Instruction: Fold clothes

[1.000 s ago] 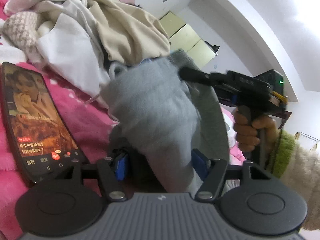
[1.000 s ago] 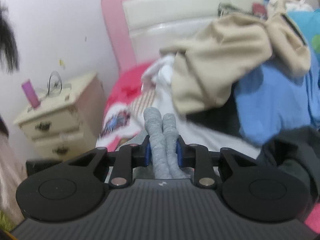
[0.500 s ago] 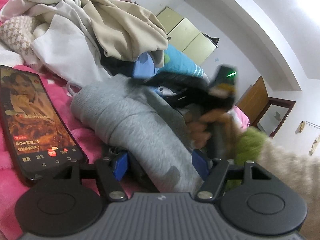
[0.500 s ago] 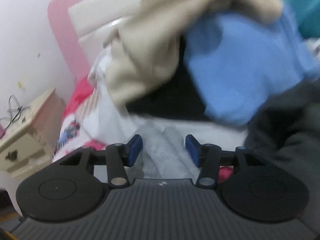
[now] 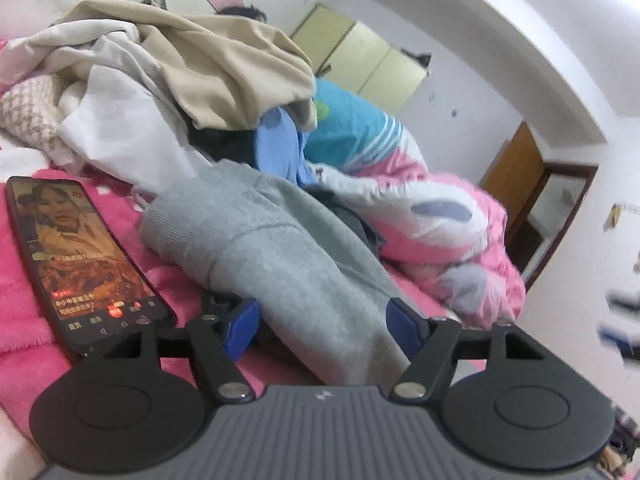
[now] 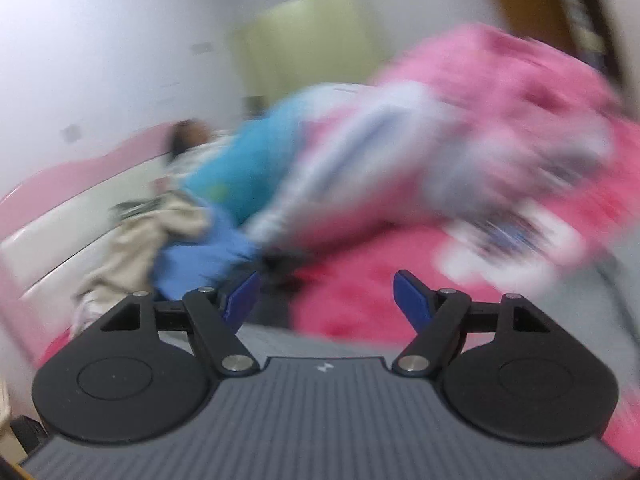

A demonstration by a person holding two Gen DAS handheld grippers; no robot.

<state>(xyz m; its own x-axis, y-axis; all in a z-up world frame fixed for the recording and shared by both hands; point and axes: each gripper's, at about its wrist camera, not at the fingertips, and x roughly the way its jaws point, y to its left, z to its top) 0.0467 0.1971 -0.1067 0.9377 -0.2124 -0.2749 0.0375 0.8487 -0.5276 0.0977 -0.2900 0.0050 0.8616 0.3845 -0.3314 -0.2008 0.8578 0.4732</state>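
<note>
A grey knit garment (image 5: 280, 256) lies folded over on the pink bed cover (image 5: 36, 320), its ribbed hem toward the clothes pile. My left gripper (image 5: 322, 324) is open and low over the bed, and the near end of the grey garment runs between its blue fingertips (image 5: 240, 326). The right wrist view is smeared by motion. In it my right gripper (image 6: 326, 294) is open with nothing between its fingers, above pink bedding (image 6: 380, 300).
A lit phone (image 5: 80, 256) lies on the cover left of the garment. Behind it is a heap of beige and white clothes (image 5: 192, 80) with a blue piece (image 5: 280, 144). A pink quilt (image 5: 460, 232) bulges at right. A person's head (image 5: 240, 12) shows at the headboard.
The right gripper, shut on the grey cloth a second ago, opened and swung away to the right. The lifted grey garment came down and now lies flat on the bed.
</note>
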